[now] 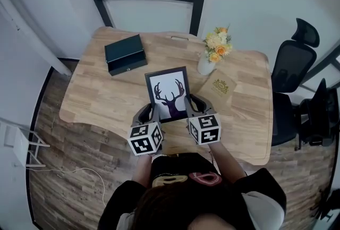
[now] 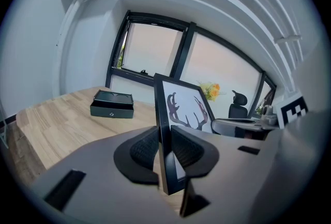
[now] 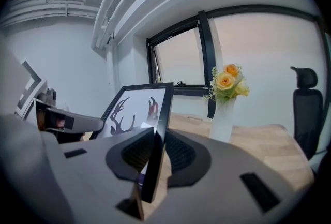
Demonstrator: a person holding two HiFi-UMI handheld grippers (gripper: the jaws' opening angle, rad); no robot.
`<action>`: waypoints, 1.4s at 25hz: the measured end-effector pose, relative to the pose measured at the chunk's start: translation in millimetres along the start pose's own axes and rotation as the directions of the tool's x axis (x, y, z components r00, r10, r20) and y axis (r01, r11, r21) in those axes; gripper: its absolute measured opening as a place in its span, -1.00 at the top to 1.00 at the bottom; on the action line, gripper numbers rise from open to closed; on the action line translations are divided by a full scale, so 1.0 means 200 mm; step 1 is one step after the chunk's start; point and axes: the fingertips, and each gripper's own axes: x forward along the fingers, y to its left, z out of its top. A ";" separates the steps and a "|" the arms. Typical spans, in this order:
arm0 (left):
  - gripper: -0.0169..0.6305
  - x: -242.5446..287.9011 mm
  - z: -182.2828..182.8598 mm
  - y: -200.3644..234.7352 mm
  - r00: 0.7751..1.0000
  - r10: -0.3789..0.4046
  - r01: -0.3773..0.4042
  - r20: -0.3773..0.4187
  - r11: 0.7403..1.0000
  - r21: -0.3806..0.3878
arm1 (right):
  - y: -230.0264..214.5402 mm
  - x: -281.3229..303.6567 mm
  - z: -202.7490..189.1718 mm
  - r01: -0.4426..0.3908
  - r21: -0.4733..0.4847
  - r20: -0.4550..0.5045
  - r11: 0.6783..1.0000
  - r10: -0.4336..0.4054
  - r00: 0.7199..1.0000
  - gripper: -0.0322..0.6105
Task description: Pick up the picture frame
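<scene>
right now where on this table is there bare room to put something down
Biggest bare patch: left end of the table, in front of the dark box and left of the picture frame. Another at the right end, past the brown card toward the office chair. Crowded: back right, where the flower vase and card sit close beside the frame.

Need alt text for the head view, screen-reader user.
From above: a black picture frame with an antler print is gripped at its left and right edges by the left gripper and right gripper, over a wooden desk. Farther back: a dark box, a vase of flowers, a brown card.
</scene>
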 end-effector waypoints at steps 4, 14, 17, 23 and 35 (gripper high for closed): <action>0.70 -0.03 0.06 -0.02 0.999 -0.006 0.006 0.033 1.000 0.012 | 0.01 -0.03 0.06 0.003 -0.006 0.029 1.000 -0.002 1.000 0.66; 0.70 -0.10 0.15 -0.04 0.996 -0.019 0.016 0.088 0.999 0.042 | 0.04 -0.10 0.17 0.004 -0.021 0.088 1.000 -0.002 0.996 0.66; 0.70 -0.12 0.17 -0.06 0.994 -0.024 0.019 0.103 0.998 0.051 | 0.04 -0.12 0.19 0.008 -0.028 0.106 1.000 -0.005 0.994 0.66; 0.70 -0.16 0.23 -0.08 0.990 -0.034 0.029 0.139 0.999 0.039 | 0.06 -0.16 0.26 0.007 -0.039 0.147 0.999 -0.001 0.989 0.66; 0.70 -0.24 0.34 -0.10 0.976 -0.055 0.041 0.211 0.997 0.070 | 0.09 -0.24 0.39 0.007 -0.060 0.225 0.998 0.007 0.974 0.66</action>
